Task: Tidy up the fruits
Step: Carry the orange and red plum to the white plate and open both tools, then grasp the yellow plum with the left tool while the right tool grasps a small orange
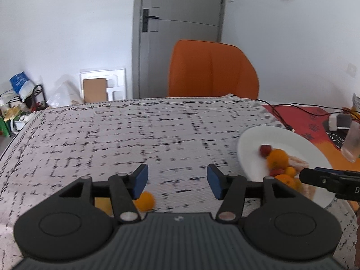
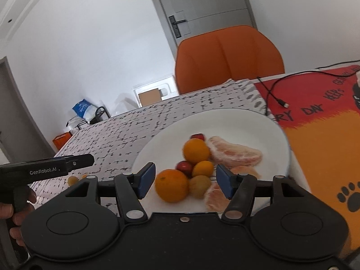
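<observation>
Here, a stray orange [image 1: 145, 200] lies on the worktop [image 1: 112, 130] just below the left gripper [image 1: 177, 181], whose fingers stand apart. The right gripper [image 2: 185, 178], also spread and empty, hovers over the fruit-filled plate [image 2: 265, 126], farther off.

Orange chair [image 1: 211, 69] before grey door [image 1: 180, 22], white walls [image 1: 67, 33].

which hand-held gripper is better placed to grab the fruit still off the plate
Left. The left hand-held gripper is open right above the loose orange on the tablecloth, while the right hand-held gripper hangs open over the plate of fruit.
</observation>
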### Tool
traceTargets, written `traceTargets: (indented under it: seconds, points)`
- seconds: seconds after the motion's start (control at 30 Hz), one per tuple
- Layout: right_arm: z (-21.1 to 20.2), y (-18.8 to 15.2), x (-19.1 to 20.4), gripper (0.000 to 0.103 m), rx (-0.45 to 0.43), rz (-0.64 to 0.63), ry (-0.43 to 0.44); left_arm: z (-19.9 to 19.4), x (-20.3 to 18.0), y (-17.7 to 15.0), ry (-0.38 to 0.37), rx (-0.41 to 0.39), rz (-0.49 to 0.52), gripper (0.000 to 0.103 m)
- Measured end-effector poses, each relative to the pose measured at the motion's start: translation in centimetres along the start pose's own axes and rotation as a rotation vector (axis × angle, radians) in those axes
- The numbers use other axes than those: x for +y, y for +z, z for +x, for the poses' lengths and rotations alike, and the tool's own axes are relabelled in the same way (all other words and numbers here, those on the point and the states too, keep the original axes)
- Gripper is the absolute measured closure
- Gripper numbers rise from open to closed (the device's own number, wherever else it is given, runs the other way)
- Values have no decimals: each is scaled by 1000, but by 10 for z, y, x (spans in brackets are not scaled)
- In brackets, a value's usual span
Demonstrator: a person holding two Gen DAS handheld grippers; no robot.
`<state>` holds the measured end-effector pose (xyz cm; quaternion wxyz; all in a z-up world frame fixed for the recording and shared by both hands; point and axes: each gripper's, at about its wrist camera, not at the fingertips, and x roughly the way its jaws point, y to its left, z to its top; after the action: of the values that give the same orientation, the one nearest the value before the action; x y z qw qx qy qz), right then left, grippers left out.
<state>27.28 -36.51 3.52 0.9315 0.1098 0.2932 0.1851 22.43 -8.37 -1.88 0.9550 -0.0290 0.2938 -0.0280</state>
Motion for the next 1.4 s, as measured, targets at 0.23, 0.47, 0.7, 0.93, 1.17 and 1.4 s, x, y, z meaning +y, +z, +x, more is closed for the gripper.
traceTargets:
  seconds: [0.23, 0.47, 0.7, 0.93, 1.17, 1.4]
  points:
    - [9, 1, 24, 33, 10, -53, 20, -5, 26, -7, 30, -2, -39, 46]
    - [17, 2, 42, 17, -10, -85, 13, -6, 52, -17, 47, 5, -92, 46]
    - [28, 2, 58, 12, 3, -116, 11, -4, 74, -27, 54, 9, -142, 47]
    - [40, 1, 81, 11, 30, -153, 25, 10, 87, -36, 15, 58, -190, 64]
    - [53, 0, 110, 11, 51, -216, 64, 3, 100, -41, 8, 46, -195, 78]
    - [76, -5, 138, 20, 90, -242, 119, -6, 120, -42, 26, 38, -223, 78]
